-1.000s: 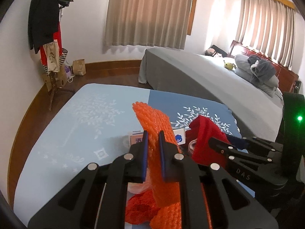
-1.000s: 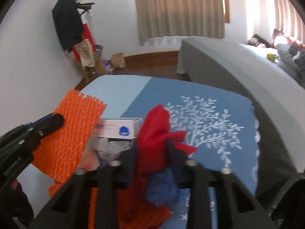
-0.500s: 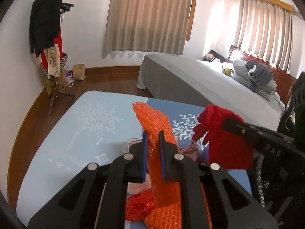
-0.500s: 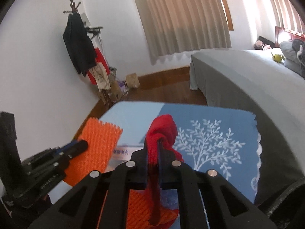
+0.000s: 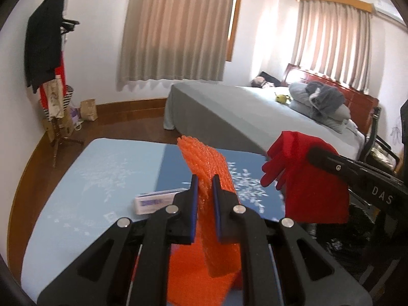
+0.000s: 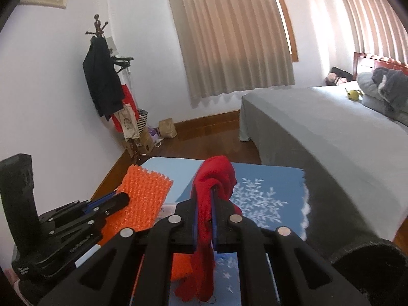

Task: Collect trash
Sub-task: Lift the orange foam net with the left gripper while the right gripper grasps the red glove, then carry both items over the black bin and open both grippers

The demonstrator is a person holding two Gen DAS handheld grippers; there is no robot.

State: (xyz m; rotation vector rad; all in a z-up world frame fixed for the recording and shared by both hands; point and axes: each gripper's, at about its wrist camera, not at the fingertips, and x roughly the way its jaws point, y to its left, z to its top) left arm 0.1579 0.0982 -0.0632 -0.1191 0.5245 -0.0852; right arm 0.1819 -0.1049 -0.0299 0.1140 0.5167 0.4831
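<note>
My left gripper (image 5: pixel 204 181) is shut on an orange foam net sleeve (image 5: pixel 206 163), which sticks up past the pads and hangs below them. The same orange net (image 6: pixel 142 199) shows at the left of the right wrist view, held by the left gripper (image 6: pixel 122 199). My right gripper (image 6: pixel 204 193) is shut on a red cloth (image 6: pixel 216 173) that droops under the fingers. In the left wrist view that red cloth (image 5: pixel 306 183) hangs from the right gripper at the right. A small white and blue box (image 5: pixel 155 200) lies on the blue cloth-covered table (image 5: pixel 97 173).
A grey bed (image 5: pixel 242 112) with pillows runs behind the table to the right. A coat stand (image 5: pixel 48 76) with clothes and a paper bag (image 5: pixel 89 109) stand by the left wall. A dark bin rim (image 6: pixel 369 267) shows at the lower right of the right wrist view.
Both grippers have risen from the table with their loads. The right gripper closed fully on the red cloth and lifted it off the pile; the white box now lies uncovered.
</note>
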